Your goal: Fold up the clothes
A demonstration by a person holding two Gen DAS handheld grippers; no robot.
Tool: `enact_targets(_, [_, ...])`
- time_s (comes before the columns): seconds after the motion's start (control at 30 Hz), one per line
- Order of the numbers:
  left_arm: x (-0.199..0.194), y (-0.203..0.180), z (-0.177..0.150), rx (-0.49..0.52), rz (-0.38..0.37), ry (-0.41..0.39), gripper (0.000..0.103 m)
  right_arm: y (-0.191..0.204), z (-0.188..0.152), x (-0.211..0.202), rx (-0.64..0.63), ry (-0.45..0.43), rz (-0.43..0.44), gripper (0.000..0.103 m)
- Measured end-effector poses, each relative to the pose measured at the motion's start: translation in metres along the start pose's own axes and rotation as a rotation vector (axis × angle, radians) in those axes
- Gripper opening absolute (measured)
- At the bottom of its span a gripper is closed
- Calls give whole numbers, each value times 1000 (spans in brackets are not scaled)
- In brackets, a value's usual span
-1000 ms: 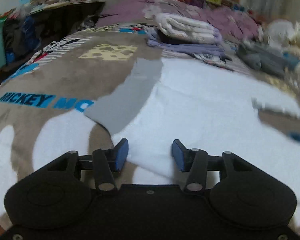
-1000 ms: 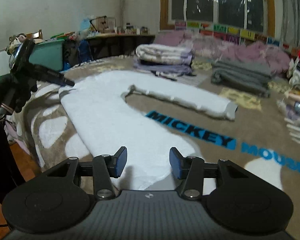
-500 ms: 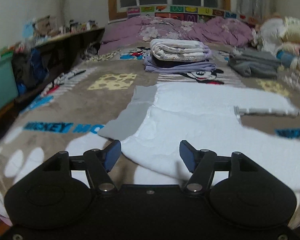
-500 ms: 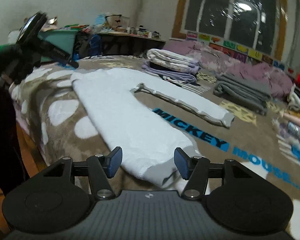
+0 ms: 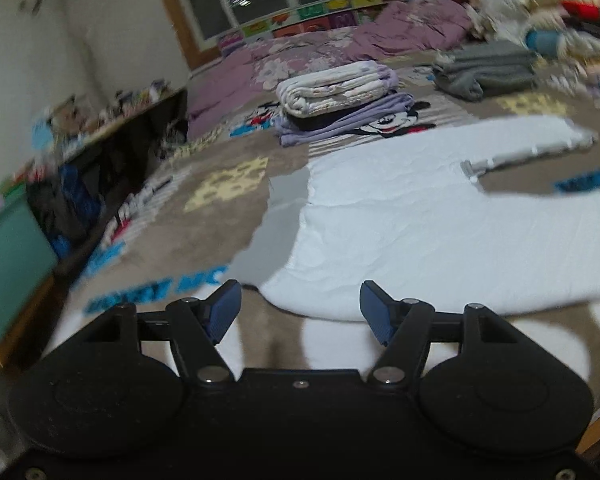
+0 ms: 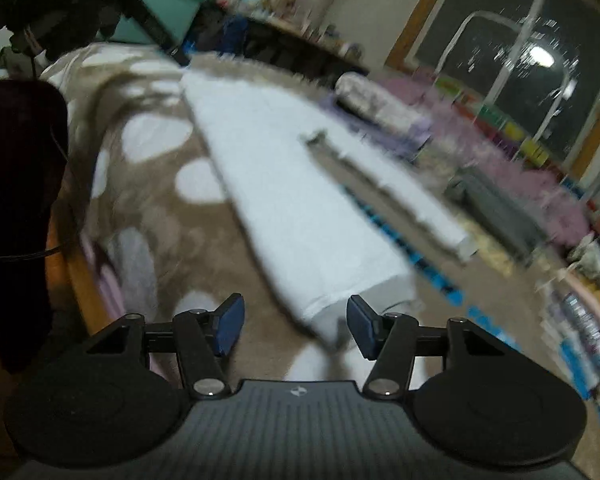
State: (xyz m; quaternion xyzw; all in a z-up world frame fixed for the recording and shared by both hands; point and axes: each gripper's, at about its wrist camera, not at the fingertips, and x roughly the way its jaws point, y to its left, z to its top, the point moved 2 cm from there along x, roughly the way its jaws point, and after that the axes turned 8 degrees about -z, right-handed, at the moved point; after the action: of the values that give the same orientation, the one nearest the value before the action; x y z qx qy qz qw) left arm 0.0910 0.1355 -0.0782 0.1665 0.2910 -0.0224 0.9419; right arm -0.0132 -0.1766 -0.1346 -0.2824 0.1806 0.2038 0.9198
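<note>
Lying flat on patterned blanket (image 5: 228,184): white fleecy trousers (image 5: 400,216), soft, limp; grip waistband, cuff. Left gripper (image 5: 300,312), right gripper (image 6: 296,322) jaws wide, empty.

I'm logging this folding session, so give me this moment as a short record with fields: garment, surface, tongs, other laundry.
garment: white trousers with grey waistband, spread flat, one leg angled away
surface: brown Mickey blanket on a bed
left tongs: open, empty, at the waistband end
right tongs: open, empty, at a leg cuff
other laundry: folded pile and grey stack, farther back
image quality: right view blurred
</note>
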Motion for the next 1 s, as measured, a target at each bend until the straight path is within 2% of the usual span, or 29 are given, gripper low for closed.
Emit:
enact_targets(0.1, [6, -4, -4, 148, 25, 2, 65, 3, -2, 1, -35, 10, -13, 55])
enact_targets(0.23, [19, -11, -18, 438, 59, 24, 65, 0, -5, 5, -53, 23, -33, 54])
enact_targets(0.3, [26, -10, -25, 536, 68, 45, 65, 0, -6, 7, -57, 26, -40, 50])
enact_targets(0.33, [30, -8, -29, 577, 73, 55, 65, 1, -5, 8, -61, 25, -42, 42])
enact_targets(0.43, [42, 0, -39, 672, 79, 80, 65, 3, -3, 10, -86, 17, -45, 41])
enact_targets(0.77, [62, 7, -42, 822, 41, 34, 65, 10, -6, 18, -131, 25, -49, 43])
enact_targets(0.93, [68, 7, -37, 846, 31, 12, 63, 10, -4, 19, -134, -2, -74, 44])
enact_targets(1.0, [67, 6, -36, 851, 40, -4, 41, 9, -3, 20, -134, -10, -81, 44])
